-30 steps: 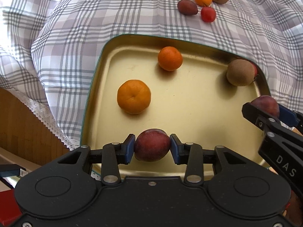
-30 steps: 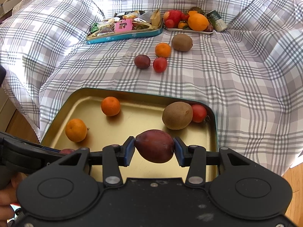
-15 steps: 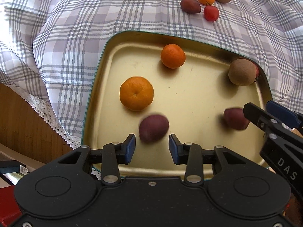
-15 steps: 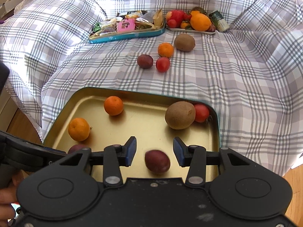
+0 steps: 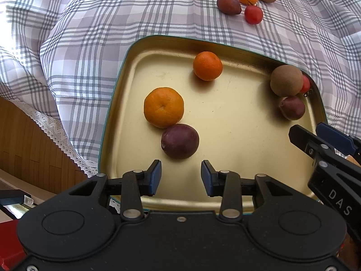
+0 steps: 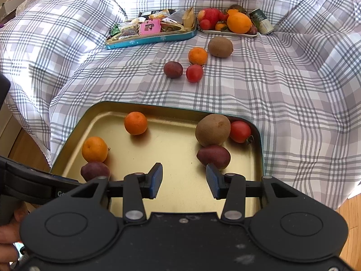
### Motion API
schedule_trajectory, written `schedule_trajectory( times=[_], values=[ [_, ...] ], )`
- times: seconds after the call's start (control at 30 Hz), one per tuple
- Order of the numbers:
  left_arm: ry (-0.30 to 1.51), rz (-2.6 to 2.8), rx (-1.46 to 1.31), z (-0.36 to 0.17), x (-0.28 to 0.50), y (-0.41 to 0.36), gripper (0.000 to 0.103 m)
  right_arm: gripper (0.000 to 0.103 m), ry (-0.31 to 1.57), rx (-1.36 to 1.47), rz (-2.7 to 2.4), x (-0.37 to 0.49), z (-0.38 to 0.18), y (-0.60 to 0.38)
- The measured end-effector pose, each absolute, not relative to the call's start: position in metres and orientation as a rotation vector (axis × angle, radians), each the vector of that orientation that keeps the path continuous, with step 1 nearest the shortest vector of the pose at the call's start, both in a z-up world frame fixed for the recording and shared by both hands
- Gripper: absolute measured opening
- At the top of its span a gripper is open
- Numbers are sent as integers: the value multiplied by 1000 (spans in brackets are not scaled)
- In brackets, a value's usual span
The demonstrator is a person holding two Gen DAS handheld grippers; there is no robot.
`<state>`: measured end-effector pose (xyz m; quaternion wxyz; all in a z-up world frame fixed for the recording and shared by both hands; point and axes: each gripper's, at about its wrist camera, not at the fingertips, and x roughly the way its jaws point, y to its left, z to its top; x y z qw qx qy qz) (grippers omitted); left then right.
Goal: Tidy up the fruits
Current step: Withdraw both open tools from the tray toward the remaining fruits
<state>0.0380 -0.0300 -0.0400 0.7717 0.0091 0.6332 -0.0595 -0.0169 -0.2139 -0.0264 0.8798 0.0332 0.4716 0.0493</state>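
A gold tray (image 5: 225, 117) (image 6: 173, 149) lies on the plaid cloth. In it are two oranges (image 5: 163, 107) (image 5: 207, 66), a kiwi (image 5: 286, 80), a red tomato (image 6: 240, 131) and two dark purple fruits. One purple fruit (image 5: 180, 141) (image 6: 94, 170) lies just beyond my open left gripper (image 5: 181, 177), touching the near orange. The other purple fruit (image 6: 213, 156) (image 5: 292, 108) lies against the kiwi, just past my open right gripper (image 6: 184, 180). Both grippers are empty.
On the cloth beyond the tray lie a purple fruit (image 6: 173, 69), a tomato (image 6: 194, 73), an orange (image 6: 197, 55) and a kiwi (image 6: 220, 47). Further back stand a blue tin of snacks (image 6: 153, 29) and a plate of fruit (image 6: 227, 22). The table edge drops off at left.
Both grippers opened and let go of their purple fruits, which dropped onto the tray and rolled: the left one to the near orange, the right one to the kiwi.
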Motion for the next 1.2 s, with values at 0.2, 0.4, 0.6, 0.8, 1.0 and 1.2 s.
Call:
schedule_trajectory(
  times=[0.2,0.4,0.6,0.8,1.0,1.2],
  values=[
    [1373,-125,27,-39,37,-30,48,47,986,71,101,-17,-26,-214],
    [1361,-112,33,-38,36,-30,48,47,991,73,99,-17,-28,-214],
    [1270,-70,59,-27,31,-29,48,47,996,75,94,-17,-30,-214],
    [1157,-4,84,-18,30,-24,48,47,999,77,89,-17,-31,-214],
    [1086,0,89,-15,29,-20,48,47,1004,87,74,-17,-33,-216],
    [1049,-10,65,-13,29,-19,48,47,1004,97,56,-15,-35,-220]
  ],
)
